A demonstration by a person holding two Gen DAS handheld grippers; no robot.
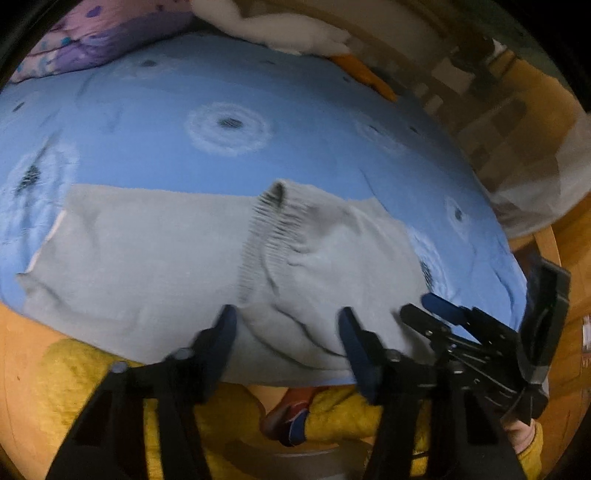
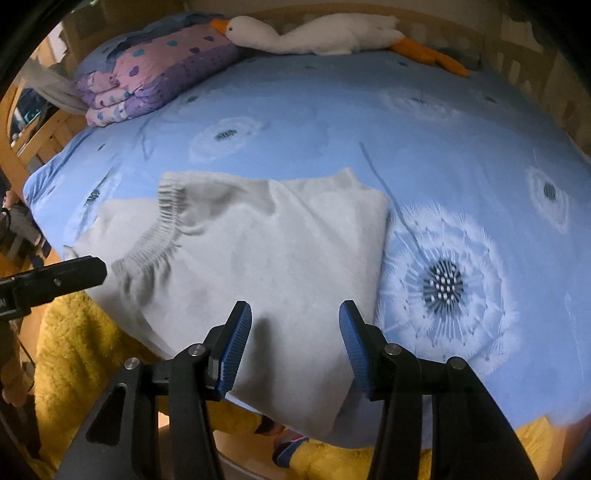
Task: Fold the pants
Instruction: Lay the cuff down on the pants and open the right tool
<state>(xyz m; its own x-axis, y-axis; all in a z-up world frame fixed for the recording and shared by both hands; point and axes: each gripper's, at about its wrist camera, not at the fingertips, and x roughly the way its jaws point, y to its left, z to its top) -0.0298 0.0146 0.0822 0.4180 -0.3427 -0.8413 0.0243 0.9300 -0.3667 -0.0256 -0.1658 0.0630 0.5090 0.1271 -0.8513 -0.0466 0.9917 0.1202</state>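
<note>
Light grey pants (image 2: 266, 251) lie folded on the blue bed sheet (image 2: 332, 122), near the front edge, with the ribbed elastic waistband (image 2: 162, 229) lying across the top layer at the left. In the left wrist view the pants (image 1: 155, 266) fill the middle, with the waistband (image 1: 266, 236) running down the centre. My left gripper (image 1: 288, 317) is open and empty, just above the pants' near edge. My right gripper (image 2: 295, 314) is open and empty over the near right part of the pants. The right gripper (image 1: 436, 310) also shows at the right of the left wrist view.
A white plush goose (image 2: 317, 33) and a folded purple quilt (image 2: 155, 74) lie at the far side of the bed. A wooden bed rail (image 2: 554, 85) runs along the right. The person's yellow fleece clothing (image 2: 81, 350) is at the front edge.
</note>
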